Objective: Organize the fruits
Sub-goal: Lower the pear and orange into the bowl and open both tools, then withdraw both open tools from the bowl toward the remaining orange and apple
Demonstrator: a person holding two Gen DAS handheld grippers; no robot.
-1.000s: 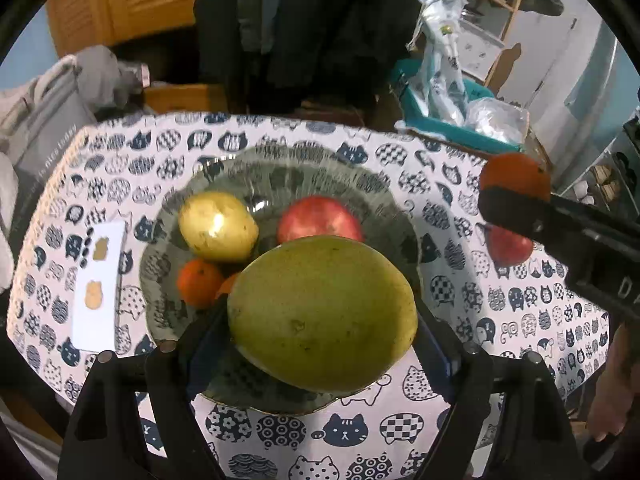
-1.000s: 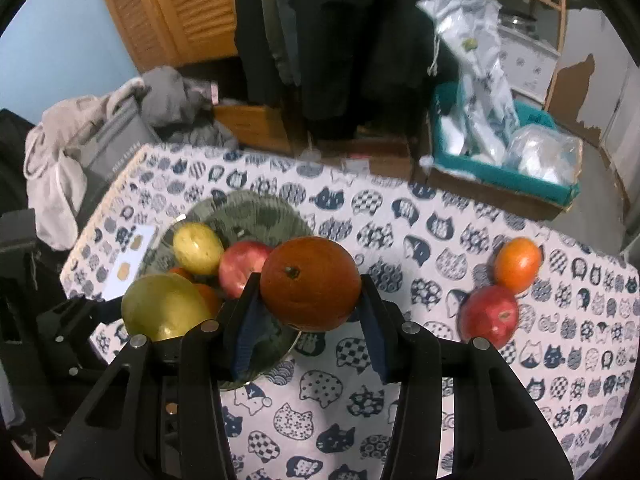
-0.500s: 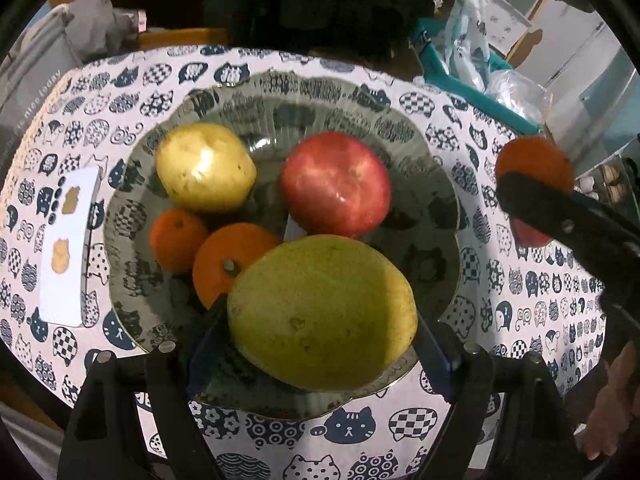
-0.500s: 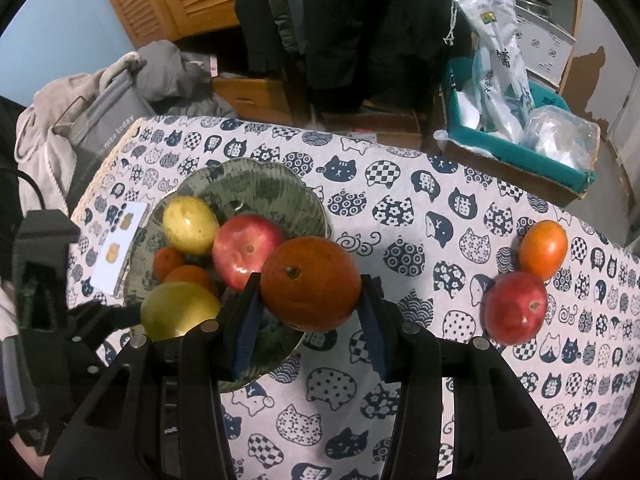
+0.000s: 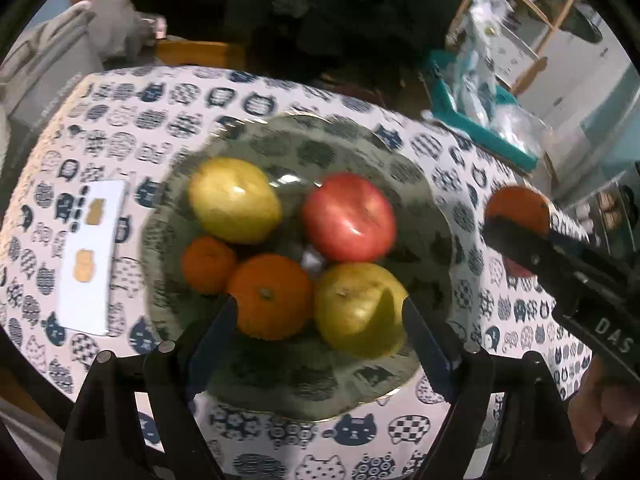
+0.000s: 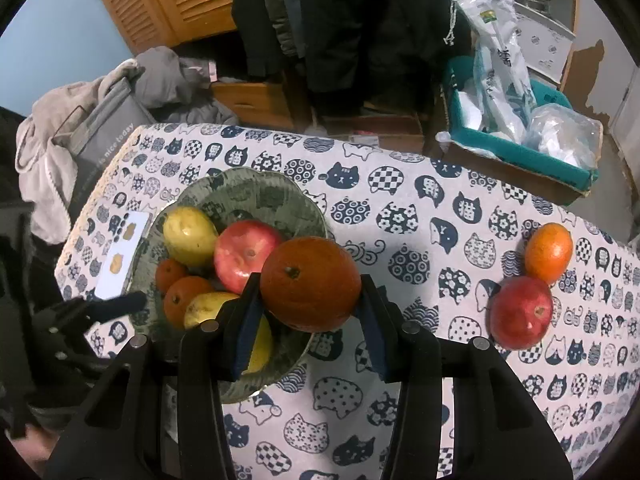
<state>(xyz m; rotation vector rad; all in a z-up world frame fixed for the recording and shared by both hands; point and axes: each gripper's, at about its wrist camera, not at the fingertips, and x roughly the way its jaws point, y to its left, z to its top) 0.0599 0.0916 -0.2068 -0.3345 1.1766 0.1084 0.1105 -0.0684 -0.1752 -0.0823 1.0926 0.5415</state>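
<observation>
A green patterned bowl (image 5: 352,136) (image 6: 256,188) holds a yellow pear (image 5: 234,200), a red apple (image 5: 349,222), two small oranges (image 5: 270,296) (image 5: 208,264) and a yellow-green mango (image 5: 360,308). My left gripper (image 5: 318,320) is open above the bowl's near side, its fingers apart from the mango. My right gripper (image 6: 308,304) is shut on a large orange (image 6: 310,284) and holds it above the bowl's right rim. A red apple (image 6: 520,312) and an orange (image 6: 548,252) lie on the cloth to the right.
The table has a cat-print cloth (image 6: 420,208). A white card (image 5: 90,256) lies left of the bowl. Behind the table stand a teal box with plastic bags (image 6: 516,120), a wooden crate (image 6: 252,100) and piled clothes (image 6: 80,120).
My left gripper has opened and let the mango go; it now lies in the bowl beside the orange. My right gripper has brought the large orange closer over the bowl's rim.
</observation>
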